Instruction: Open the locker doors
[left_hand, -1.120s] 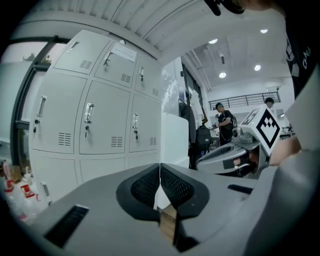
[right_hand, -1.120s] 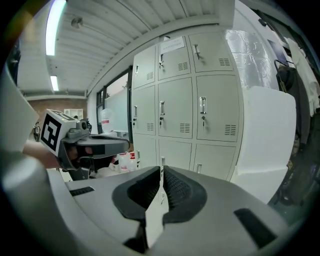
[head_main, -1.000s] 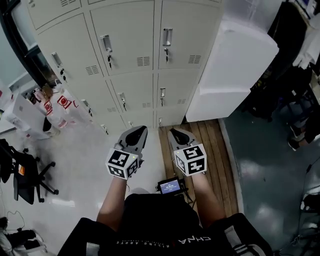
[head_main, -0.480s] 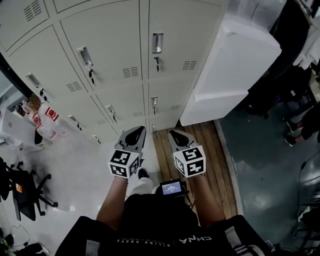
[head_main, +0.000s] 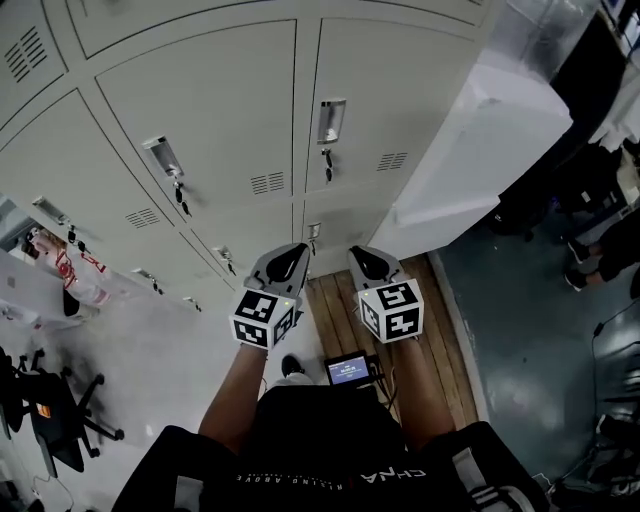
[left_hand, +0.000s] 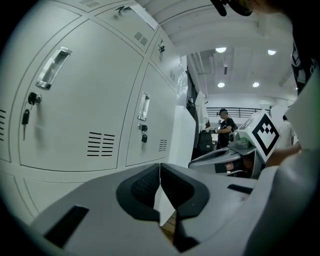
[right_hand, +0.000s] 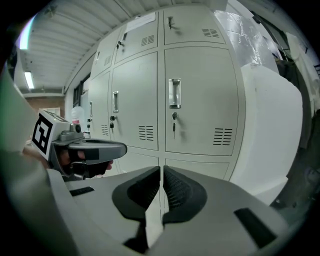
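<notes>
A bank of pale grey lockers fills the head view, all doors closed. The door (head_main: 375, 110) straight ahead has a recessed handle (head_main: 330, 120) with a key hanging under it; the door (head_main: 215, 125) to its left has its own handle (head_main: 161, 156). My left gripper (head_main: 288, 262) and right gripper (head_main: 364, 262) are held side by side short of the lockers, touching nothing. Both are shut and empty. In the left gripper view the jaws (left_hand: 160, 186) meet, with a handle (left_hand: 144, 106) ahead. In the right gripper view the jaws (right_hand: 162, 186) meet below the handle (right_hand: 174, 93).
A big white box-like unit (head_main: 480, 140) stands against the lockers' right side. A wooden floor strip (head_main: 335, 315) runs under the grippers, and a small lit screen (head_main: 348, 370) hangs at the person's waist. Bags (head_main: 68, 275) and a black chair (head_main: 45, 420) are at the left.
The person has come closer to the lockers, which now look larger and sit nearer the grippers. Both grippers stay shut, side by side, and have risen slightly.
</notes>
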